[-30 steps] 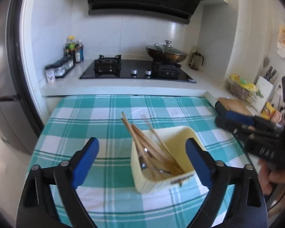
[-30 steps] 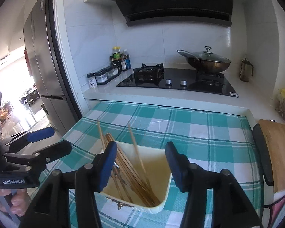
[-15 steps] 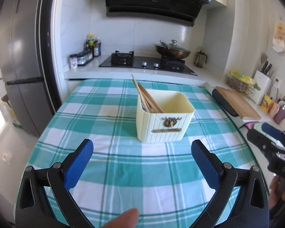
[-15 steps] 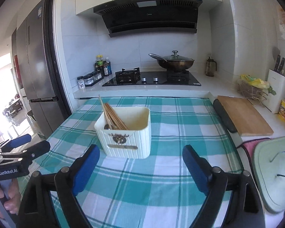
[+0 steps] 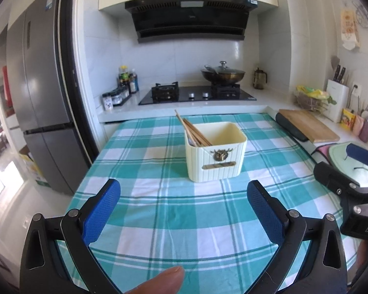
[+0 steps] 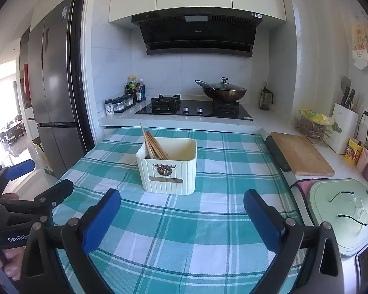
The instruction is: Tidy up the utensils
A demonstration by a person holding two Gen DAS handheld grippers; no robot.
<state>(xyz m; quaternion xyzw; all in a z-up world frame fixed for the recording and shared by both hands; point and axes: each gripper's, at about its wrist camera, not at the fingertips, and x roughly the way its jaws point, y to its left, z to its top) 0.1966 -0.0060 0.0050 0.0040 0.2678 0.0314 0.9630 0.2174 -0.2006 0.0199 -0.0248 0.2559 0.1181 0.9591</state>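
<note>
A cream ribbed utensil box [image 5: 216, 156] with a brass emblem stands on the teal checked tablecloth [image 5: 159, 210]; it also shows in the right wrist view [image 6: 169, 174]. Wooden chopsticks [image 5: 192, 132] lean in its left side, with a metal utensil partly hidden beneath them; the chopsticks also show in the right wrist view [image 6: 153, 145]. My left gripper [image 5: 184, 197] is open and empty, held back from the box. My right gripper [image 6: 181, 204] is open and empty, also short of the box.
A wooden cutting board [image 6: 301, 154] and a pale green lidded container [image 6: 343, 215] lie to the right. The stove with a wok [image 6: 220, 93] and spice jars [image 6: 120, 104] stand behind. A fridge [image 6: 54, 98] stands left.
Both grippers have drawn back and away from above the box, which now stands farther ahead. The chopsticks rest in the box.
</note>
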